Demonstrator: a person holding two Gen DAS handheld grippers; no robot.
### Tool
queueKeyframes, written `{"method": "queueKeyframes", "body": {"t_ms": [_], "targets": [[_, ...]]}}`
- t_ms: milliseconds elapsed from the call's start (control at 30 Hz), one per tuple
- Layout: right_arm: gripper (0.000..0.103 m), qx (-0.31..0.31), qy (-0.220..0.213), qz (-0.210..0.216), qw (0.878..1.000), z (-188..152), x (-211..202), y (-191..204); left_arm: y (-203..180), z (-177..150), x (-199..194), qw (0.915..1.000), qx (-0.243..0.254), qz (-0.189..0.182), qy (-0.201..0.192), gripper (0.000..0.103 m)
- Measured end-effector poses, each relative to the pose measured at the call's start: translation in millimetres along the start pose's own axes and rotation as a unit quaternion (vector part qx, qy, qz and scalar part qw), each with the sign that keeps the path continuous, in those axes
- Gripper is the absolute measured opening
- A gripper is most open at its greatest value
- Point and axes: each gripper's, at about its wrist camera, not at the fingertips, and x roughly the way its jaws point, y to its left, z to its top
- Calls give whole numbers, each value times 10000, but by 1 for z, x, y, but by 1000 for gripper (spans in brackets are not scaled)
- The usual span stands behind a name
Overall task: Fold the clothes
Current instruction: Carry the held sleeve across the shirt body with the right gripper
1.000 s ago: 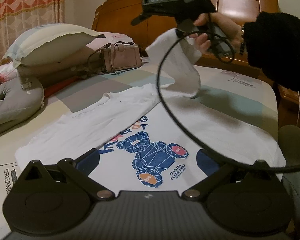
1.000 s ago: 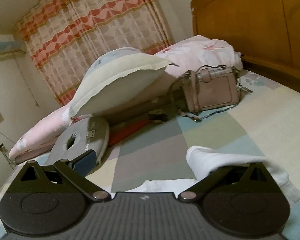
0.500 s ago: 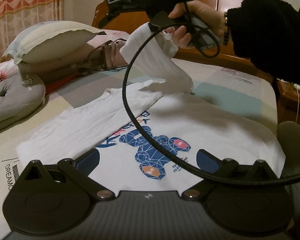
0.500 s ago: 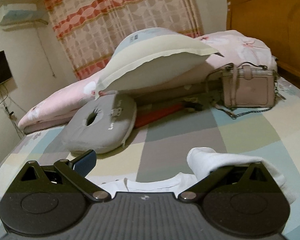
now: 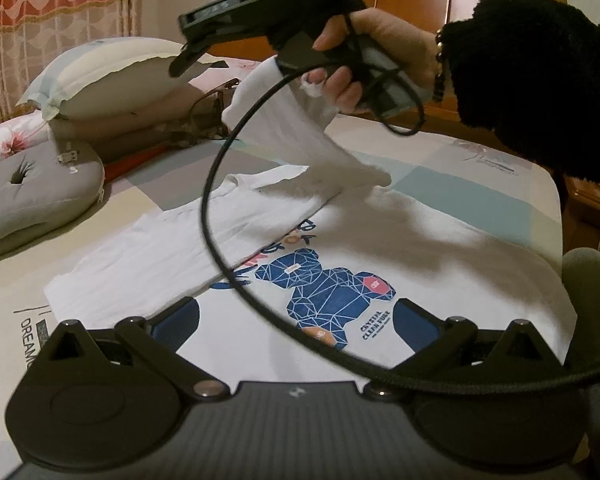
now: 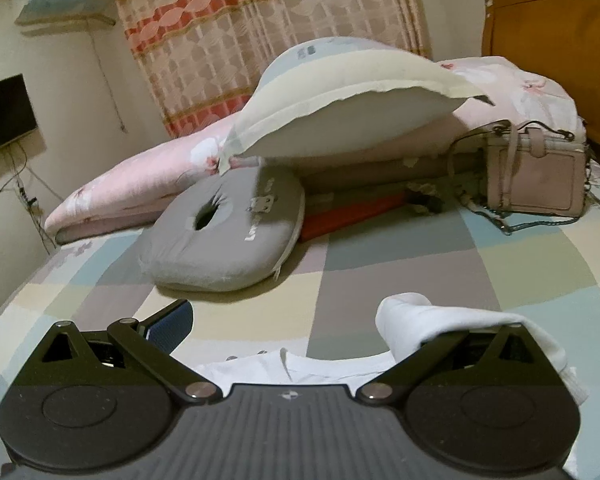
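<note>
Item 1, left gripper (image 5: 296, 320): nearest, at 6 o'clock of the left wrist view; fingers spread wide, holding nothing, poised low over the hem end of the shirt.

Item 2, white T-shirt (image 5: 340, 264): spread print-up on the bed (image 5: 460, 168); blue bear print at centre; one side already folded inward at 9 o'clock.

Item 3, sleeve (image 5: 300, 136): lifted off the bed at 12 o'clock, draped over one finger of the right gripper (image 5: 196, 52); whether its fingers are closed on the cloth cannot be told; in the right wrist view they look parted, with cloth bunched over the right-hand finger (image 6: 440, 320).

Item 4, step in hand, judged: folding the sleeve across the chest; carry it toward 9 o'clock low and taut, lay it flat with its edge parallel to the folded side, then release; keep the cable (image 5: 220, 208) clear of the cloth.

Item 5, containers: pink handbag (image 6: 540, 176) at 2 o'clock, far, by the pillows (image 6: 340, 100); appears closed, contents not visible; grey ring cushion (image 6: 228, 236) beside, at 11 o'clock.
</note>
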Motion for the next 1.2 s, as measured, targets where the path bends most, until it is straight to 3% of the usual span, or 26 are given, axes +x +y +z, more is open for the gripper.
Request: {"method": "queueKeyframes", "body": {"t_ms": [333, 800, 933, 1200], "targets": [[103, -234, 170, -106, 9995, -24, 39, 15, 2, -3, 5, 9999, -18, 0, 122, 102], [103, -182, 1464, 310, 9886, -99, 88, 8, -1, -7, 17, 9990, 67, -3, 433, 102], [103, 129, 1368, 363, 9898, -106, 72, -6, -4, -8, 17, 9989, 114, -45, 444, 102], [103, 950, 793, 1, 9923, -95, 53, -41, -11, -8, 19, 9986, 220, -107, 459, 102]]}}
